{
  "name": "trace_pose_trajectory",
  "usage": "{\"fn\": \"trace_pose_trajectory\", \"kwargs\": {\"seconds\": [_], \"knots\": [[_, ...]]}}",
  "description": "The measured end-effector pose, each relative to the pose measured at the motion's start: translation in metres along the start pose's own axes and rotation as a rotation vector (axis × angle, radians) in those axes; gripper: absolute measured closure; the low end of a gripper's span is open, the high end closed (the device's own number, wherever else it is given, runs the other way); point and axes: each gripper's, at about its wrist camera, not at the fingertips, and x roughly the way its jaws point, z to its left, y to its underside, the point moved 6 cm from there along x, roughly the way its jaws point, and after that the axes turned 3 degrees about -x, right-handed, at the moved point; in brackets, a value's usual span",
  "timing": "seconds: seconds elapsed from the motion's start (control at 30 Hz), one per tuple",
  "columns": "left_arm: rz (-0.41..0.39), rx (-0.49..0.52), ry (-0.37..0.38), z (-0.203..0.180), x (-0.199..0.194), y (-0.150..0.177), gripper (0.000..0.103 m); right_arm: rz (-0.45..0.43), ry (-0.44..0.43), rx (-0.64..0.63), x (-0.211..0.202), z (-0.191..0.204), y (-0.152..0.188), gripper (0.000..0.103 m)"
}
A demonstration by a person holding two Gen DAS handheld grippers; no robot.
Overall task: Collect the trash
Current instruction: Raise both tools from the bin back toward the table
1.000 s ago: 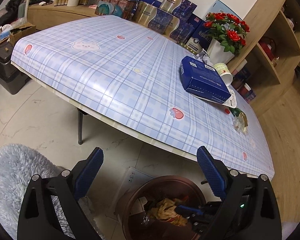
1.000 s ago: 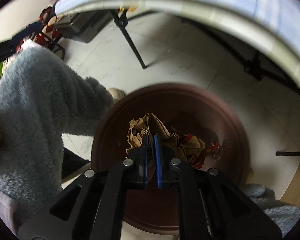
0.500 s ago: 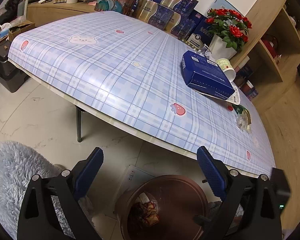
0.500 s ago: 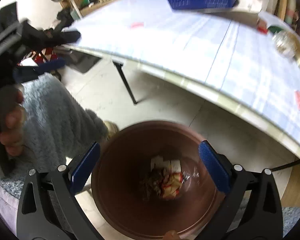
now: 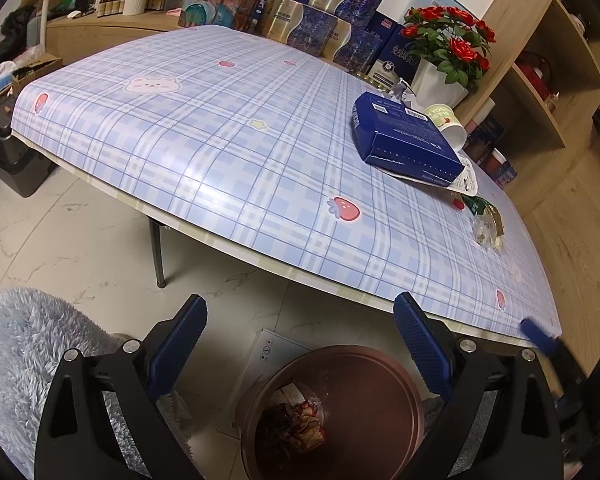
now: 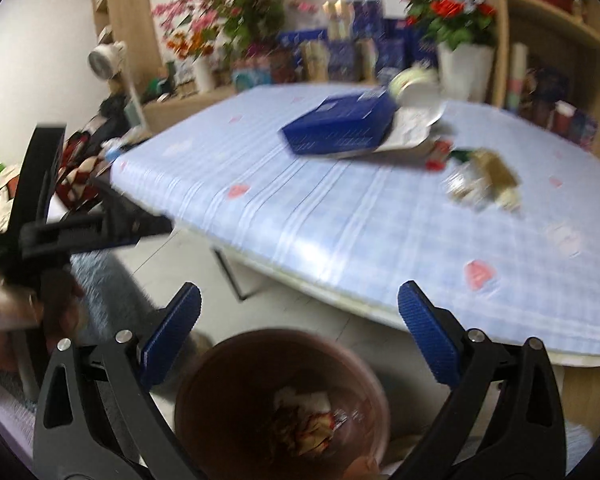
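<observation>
Left gripper (image 5: 298, 344) and blurred right gripper (image 6: 300, 332) apparently gape empty.

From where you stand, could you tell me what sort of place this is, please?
Most likely a room in a home: a table under a checked cartoon cloth, potted red roses beside wooden shelves, and a brown trash bin on the tiled floor.

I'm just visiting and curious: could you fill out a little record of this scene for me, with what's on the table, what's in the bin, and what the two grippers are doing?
Table: plaid cloth
On table: blue box, tipped paper cup, clear wrapper, white pot of red roses
Bin: brown bin on the floor by the table's edge
Bin contents: crumpled trash at the bottom
Left gripper: open, empty, above the bin
Right gripper: open, empty, above the bin
Left to collect: box, cup and wrapper, probably
</observation>
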Motion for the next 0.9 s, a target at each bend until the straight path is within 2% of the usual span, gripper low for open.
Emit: {"fn": "trace_pose_trajectory", "kwargs": {"seconds": [0.3,0.53,0.57,0.63,0.9], "knots": [[0.007,0.029,-0.013,-0.007,0.004,0.002,0.011,-0.05,0.087,0.077,-0.01,-0.053,-0.017,0.006],[0.018,0.052,-0.002,-0.017,0.007,-0.004,0.011,-0.023,0.077,0.085,-0.002,-0.077,-0.018,0.006],[0.02,0.06,-0.001,-0.019,0.007,-0.004,0.011,-0.022,0.091,0.077,-0.001,-0.079,-0.019,0.006],[0.032,0.079,0.0,-0.024,0.01,-0.005,0.011,-0.02,0.173,0.041,0.004,-0.089,-0.024,0.006],[0.026,0.126,-0.013,-0.046,0.023,-0.028,0.011,-0.043,0.24,0.07,0.028,-0.146,-0.057,0.006]]}}
